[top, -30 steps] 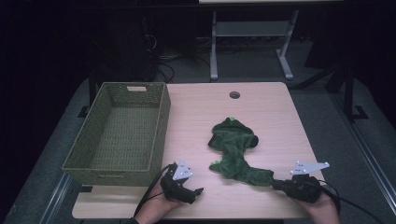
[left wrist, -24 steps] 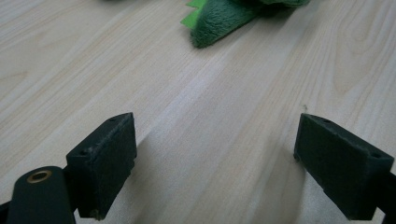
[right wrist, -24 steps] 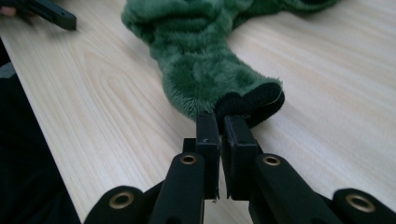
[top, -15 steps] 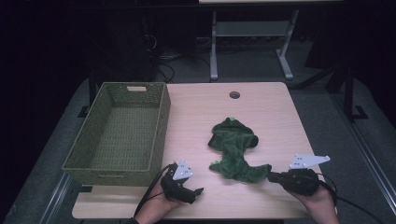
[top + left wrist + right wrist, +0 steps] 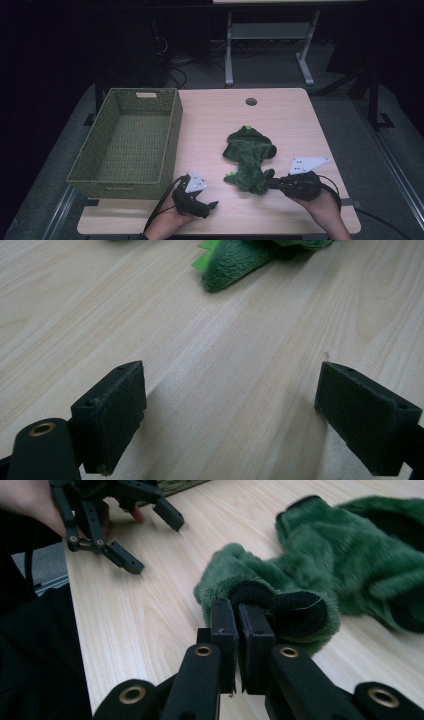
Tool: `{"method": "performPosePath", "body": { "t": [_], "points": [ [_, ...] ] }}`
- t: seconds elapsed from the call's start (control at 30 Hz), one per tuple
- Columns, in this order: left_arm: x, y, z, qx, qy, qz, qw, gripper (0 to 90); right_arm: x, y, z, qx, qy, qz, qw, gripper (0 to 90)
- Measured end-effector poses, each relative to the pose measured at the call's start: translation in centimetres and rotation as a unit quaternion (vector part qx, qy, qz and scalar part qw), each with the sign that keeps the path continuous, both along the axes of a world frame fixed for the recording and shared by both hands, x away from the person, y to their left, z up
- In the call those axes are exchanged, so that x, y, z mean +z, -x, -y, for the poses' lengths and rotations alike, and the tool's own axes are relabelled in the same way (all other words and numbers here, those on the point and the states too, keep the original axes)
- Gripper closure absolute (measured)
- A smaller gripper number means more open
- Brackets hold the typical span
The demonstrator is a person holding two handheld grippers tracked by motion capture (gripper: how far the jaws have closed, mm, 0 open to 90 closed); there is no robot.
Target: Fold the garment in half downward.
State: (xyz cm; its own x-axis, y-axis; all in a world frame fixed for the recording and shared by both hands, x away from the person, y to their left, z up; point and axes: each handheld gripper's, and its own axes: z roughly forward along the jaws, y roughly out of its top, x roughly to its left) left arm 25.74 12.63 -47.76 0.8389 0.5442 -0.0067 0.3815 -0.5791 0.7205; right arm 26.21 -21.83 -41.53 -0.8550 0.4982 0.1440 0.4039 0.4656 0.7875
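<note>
At table's left edge, woven basket [image 5: 131, 141] empty; right gripper [image 5: 274, 184] clamped on green plush garment [image 5: 250, 157], dragged it leftward since earlier; left gripper [image 5: 212, 205] jaws apart.

— What are you working with there?

— A green plush garment [image 5: 250, 159], fuzzy all over, with black knit cuffs. It lies crumpled on my wooden table [image 5: 280, 115], toward the right half and nearer my edge than the far one.

— Is it flat?

— No, bunched. The far part sits in a rounded heap with a dark opening at its top. The near part trails toward me and ends at a black cuff.

— And the near end?

— One black cuff [image 5: 295, 611] is folded over, its rim standing up off the wood. A bright green tag pokes out beside the fur at the left edge.
</note>
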Motion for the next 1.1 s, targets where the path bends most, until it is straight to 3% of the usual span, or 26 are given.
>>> {"method": "performPosePath", "body": {
  "t": [0.3, 0.47, 0.6, 0.77, 0.87, 1.1],
  "points": [
    [0.0, 0.0, 0.0, -0.001, -0.001, 0.002, 1.0, 12.4, -0.2, -1.8, -2.0, 0.019, 0.0, 0.003, 0.9998, 85.4],
    [0.0, 0.0, 0.0, -0.001, -0.001, 0.002, 1.0, 12.4, 0.5, -2.3, -2.2, 0.01, -0.019, 0.018, 0.9996, 78.7],
    [0.0, 0.0, 0.0, 0.0, 0.0, 0.0, 1.0, 12.5, 1.0, -2.6, -1.5, -0.013, -0.029, 0.025, 0.9992, 84.5],
    [0.0, 0.0, 0.0, 0.0, -0.001, 0.002, 1.0, 12.4, 0.3, -3.7, -1.4, -0.041, -0.017, 0.016, 0.9989, 89.7],
    [0.0, 0.0, 0.0, -0.001, -0.001, 0.002, 1.0, 12.5, -0.2, -4.5, -2.0, -0.041, -0.016, 0.012, 0.999, 89.8],
    [0.0, 0.0, 0.0, -0.001, -0.002, 0.001, 1.0, 12.5, -2.2, -5.9, -3.9, -0.034, 0.005, -0.022, 0.9992, 89.9]
  ]
}}
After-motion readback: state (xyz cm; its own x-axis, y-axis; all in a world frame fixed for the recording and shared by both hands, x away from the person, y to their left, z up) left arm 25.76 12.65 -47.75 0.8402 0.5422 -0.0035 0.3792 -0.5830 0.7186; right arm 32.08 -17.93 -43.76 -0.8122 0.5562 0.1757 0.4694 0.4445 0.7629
